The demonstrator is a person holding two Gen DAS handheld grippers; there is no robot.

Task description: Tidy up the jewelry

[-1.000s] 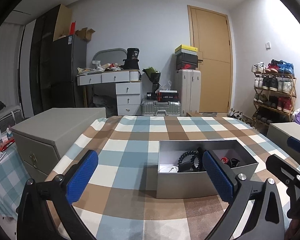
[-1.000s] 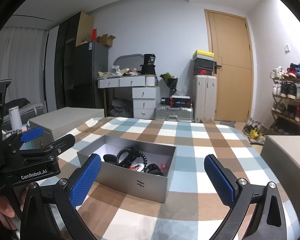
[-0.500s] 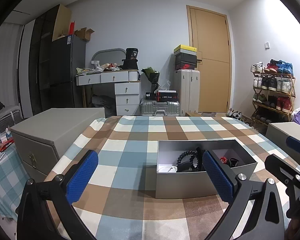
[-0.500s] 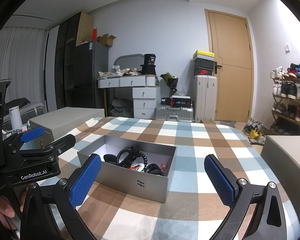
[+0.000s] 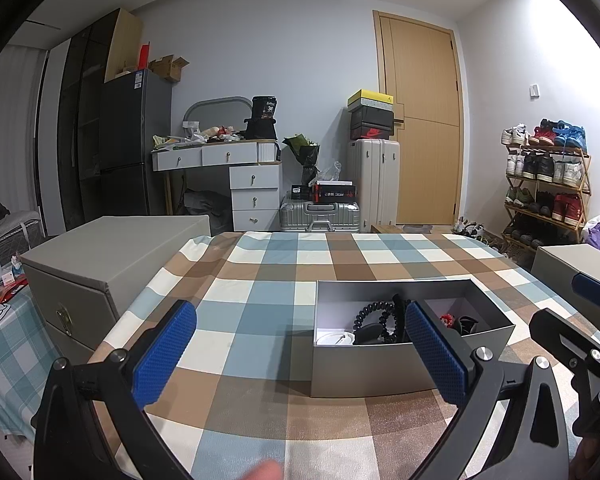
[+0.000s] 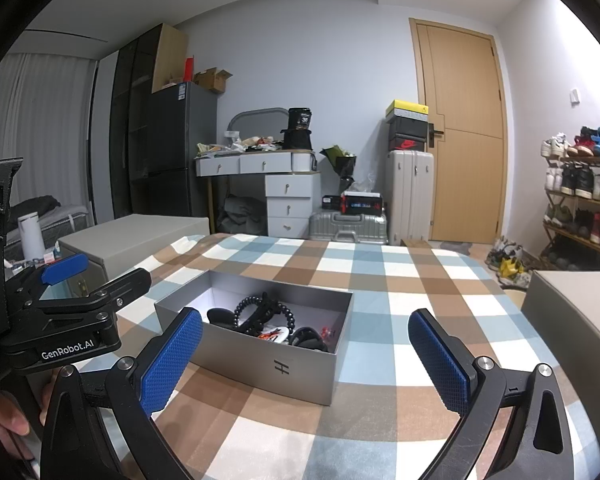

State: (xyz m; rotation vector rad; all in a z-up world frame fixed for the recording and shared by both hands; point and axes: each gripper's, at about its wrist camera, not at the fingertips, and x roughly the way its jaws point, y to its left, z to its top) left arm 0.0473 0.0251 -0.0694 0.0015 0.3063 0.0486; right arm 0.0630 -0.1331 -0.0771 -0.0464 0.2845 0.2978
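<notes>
An open grey box [image 5: 400, 368] [image 6: 260, 364] sits on the checked tablecloth [image 5: 260, 280] [image 6: 380, 292]. Inside lie a black bead bracelet [image 6: 260, 308] [image 5: 370, 314], dark hair clips [image 6: 308, 338] and small red pieces [image 5: 446, 318]. My left gripper [image 5: 300, 350] hovers open just short of the box, its right pad overlapping the box's front in view. My right gripper [image 6: 306, 356] is open too, held in front of the box's near corner. Both hold nothing. The left tool's body also appears at the left of the right wrist view.
A grey storage box [image 5: 112, 256] stands left of the table, another one [image 6: 576, 308] on the right. Behind are a white desk with drawers [image 5: 236, 176], suitcases [image 5: 372, 184], a wooden door [image 5: 420, 120] and a shoe rack [image 5: 544, 184]. A fingertip [image 5: 266, 470] shows at the bottom edge.
Both views barely shift; the left gripper has drifted very slightly. The box and its contents have not moved.
</notes>
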